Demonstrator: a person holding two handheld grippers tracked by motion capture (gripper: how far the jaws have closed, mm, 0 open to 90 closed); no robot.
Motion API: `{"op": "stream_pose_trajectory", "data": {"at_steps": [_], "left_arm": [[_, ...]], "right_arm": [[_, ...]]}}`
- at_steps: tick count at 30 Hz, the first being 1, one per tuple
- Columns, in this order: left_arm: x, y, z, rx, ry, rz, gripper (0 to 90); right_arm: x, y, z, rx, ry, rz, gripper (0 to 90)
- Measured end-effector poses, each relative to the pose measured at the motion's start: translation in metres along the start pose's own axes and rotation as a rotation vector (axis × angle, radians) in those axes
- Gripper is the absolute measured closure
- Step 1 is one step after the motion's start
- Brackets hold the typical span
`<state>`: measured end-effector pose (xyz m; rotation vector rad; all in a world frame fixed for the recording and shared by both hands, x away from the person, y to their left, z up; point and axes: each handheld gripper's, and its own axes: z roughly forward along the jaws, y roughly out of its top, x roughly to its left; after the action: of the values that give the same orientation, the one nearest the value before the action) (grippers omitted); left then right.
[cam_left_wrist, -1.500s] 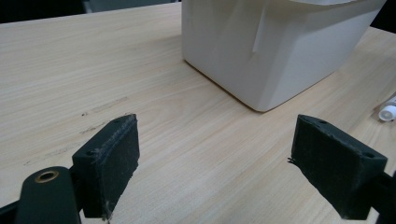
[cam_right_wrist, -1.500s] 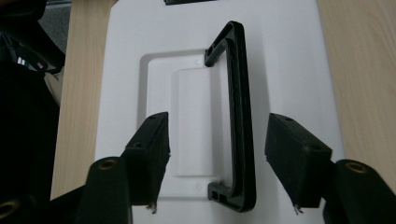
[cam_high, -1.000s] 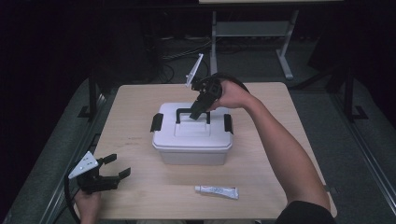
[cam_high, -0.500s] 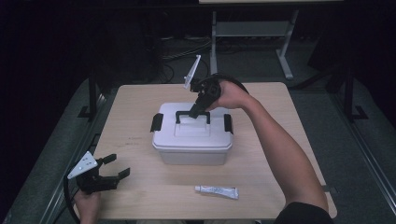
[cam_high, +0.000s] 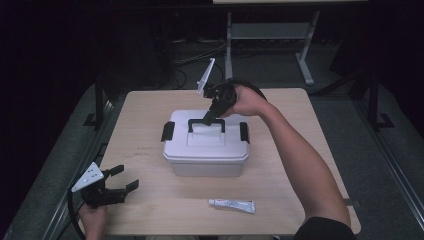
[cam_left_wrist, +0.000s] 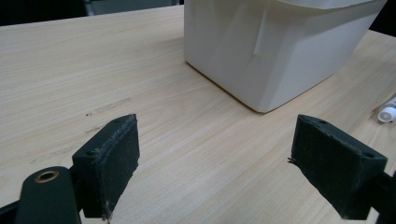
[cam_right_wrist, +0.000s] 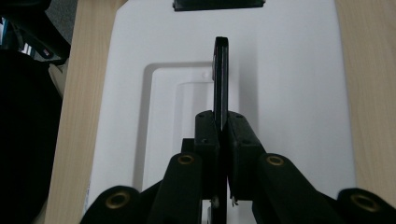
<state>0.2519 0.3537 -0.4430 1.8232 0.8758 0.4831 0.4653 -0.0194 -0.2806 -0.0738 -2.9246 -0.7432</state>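
Right tongs (cam_right_wrist: 223, 126) closed on black carry handle (cam_right_wrist: 221, 74) of white lidded box (cam_high: 206, 150); jaws have just been closing, pads now pressing handle from both sides. Box sits mid-worktop (cam_high: 300, 130), both side latches down. Left tongs (cam_high: 120, 177) wide open, holding nothing, low over near left corner. Small tube (cam_high: 231, 204) lies near front edge.

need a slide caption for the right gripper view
Right gripper with its fingers clamped on the upright black handle of the white lidded box on the wooden table.
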Motion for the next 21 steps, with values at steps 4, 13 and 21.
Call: {"op": "stream_pose_trajectory", "data": {"at_steps": [4,13,21], "left_arm": [[0.000,0.000,0.000,0.001,0.000,0.000,14.7],[-0.001,0.000,0.000,-0.001,0.002,0.000,14.7],[-0.001,0.000,0.000,-0.001,0.003,-0.001,14.7]], "right_arm": [[0.000,0.000,-0.001,-0.007,0.003,0.001,83.9],[0.002,0.004,-0.009,-0.019,-0.011,-0.004,84.0],[0.009,0.007,-0.024,-0.053,-0.018,-0.017,84.1]]}}
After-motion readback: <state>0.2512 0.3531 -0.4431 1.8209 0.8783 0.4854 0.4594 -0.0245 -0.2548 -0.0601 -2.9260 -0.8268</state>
